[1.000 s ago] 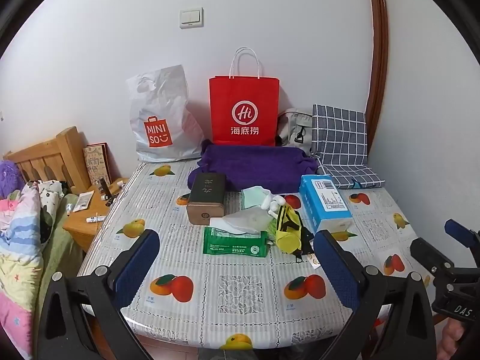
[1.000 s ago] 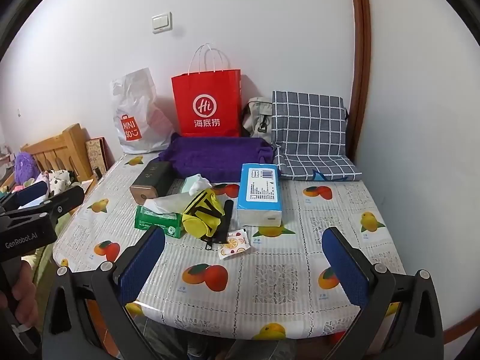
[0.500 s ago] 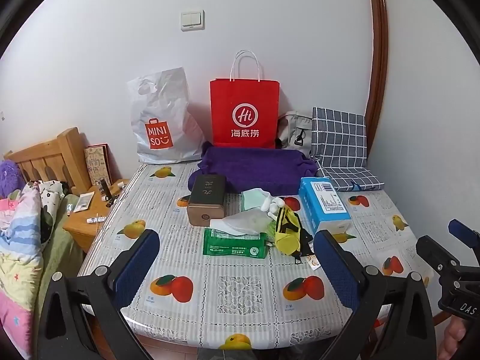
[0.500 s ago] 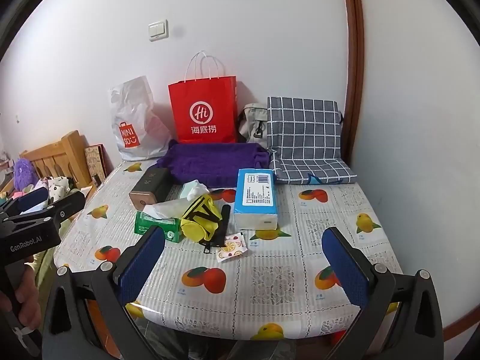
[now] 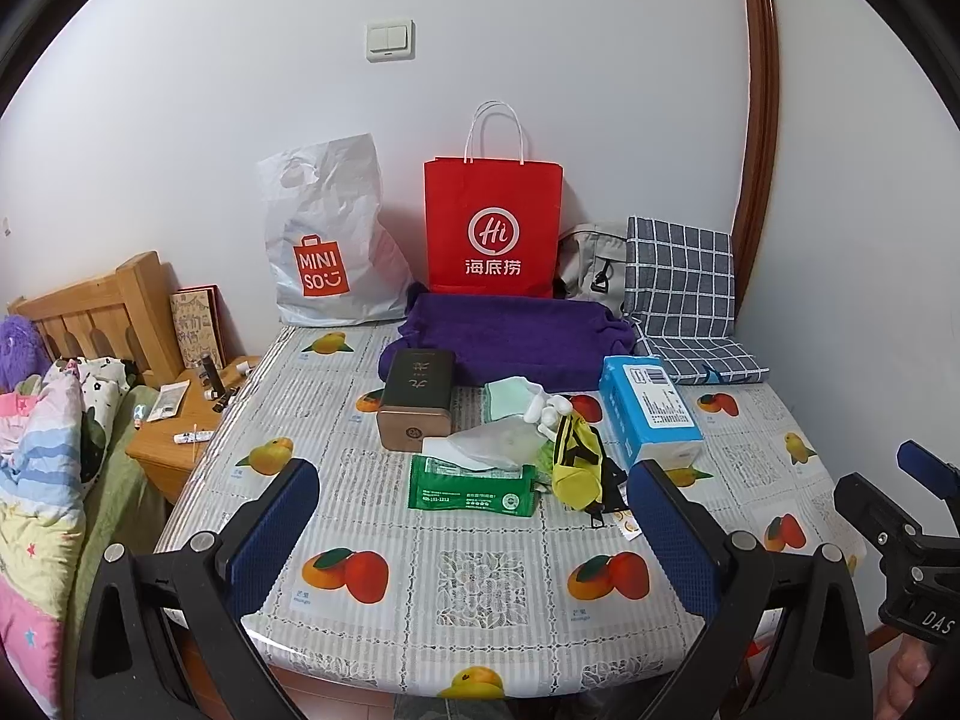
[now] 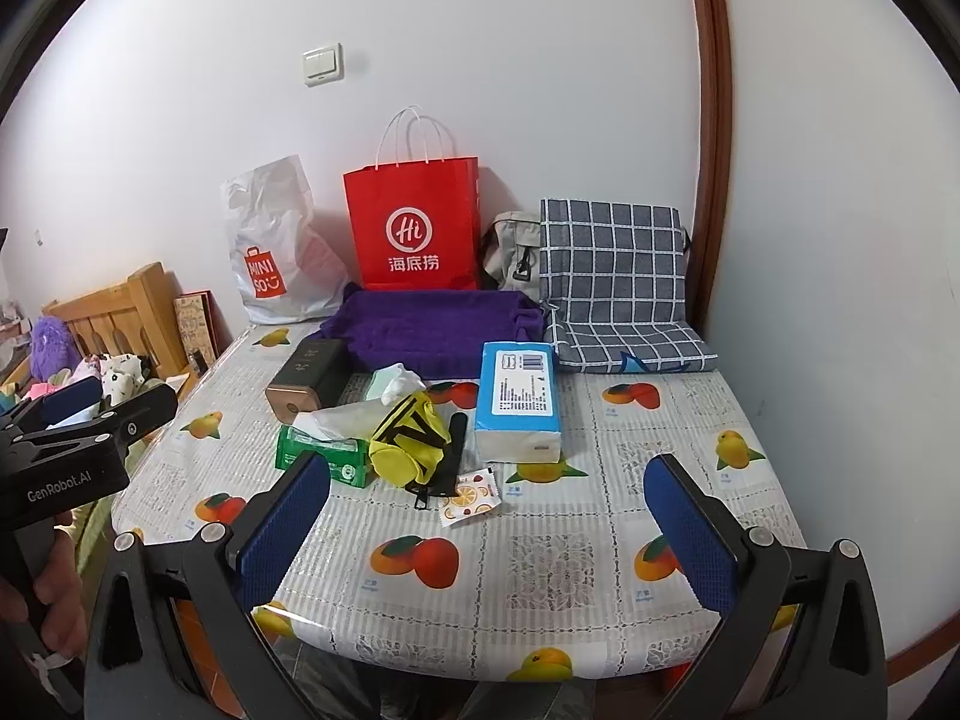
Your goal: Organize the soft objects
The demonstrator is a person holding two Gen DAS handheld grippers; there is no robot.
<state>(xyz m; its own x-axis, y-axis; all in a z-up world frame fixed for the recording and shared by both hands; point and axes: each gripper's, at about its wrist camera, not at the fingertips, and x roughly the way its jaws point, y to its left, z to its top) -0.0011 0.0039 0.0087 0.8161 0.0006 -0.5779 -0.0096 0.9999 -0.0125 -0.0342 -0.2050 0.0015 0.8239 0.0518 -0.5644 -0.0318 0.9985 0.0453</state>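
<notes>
Soft things lie mid-table: a green tissue pack (image 5: 472, 485) (image 6: 324, 451) with a white tissue sticking out, a yellow pouch (image 5: 576, 461) (image 6: 410, 438), a pale green cloth (image 5: 507, 396) (image 6: 393, 381), a blue tissue pack (image 5: 649, 413) (image 6: 519, 399). A purple towel (image 5: 510, 333) (image 6: 432, 327) and a checked cushion (image 5: 681, 294) (image 6: 612, 276) sit at the back. My left gripper (image 5: 474, 531) is open over the near table edge, short of the pile. My right gripper (image 6: 489, 525) is open too, nothing between its fingers.
A brown tin box (image 5: 417, 399) lies left of the pile. A red paper bag (image 5: 493, 228), a white plastic bag (image 5: 330, 240) and a grey bag (image 5: 591, 267) stand against the wall. A bed (image 5: 42, 450) and wooden nightstand (image 5: 180, 420) flank the table's left side.
Both views have tilted up a little and backed off slightly; the table objects sit lower in frame. Nothing on the table has moved.
</notes>
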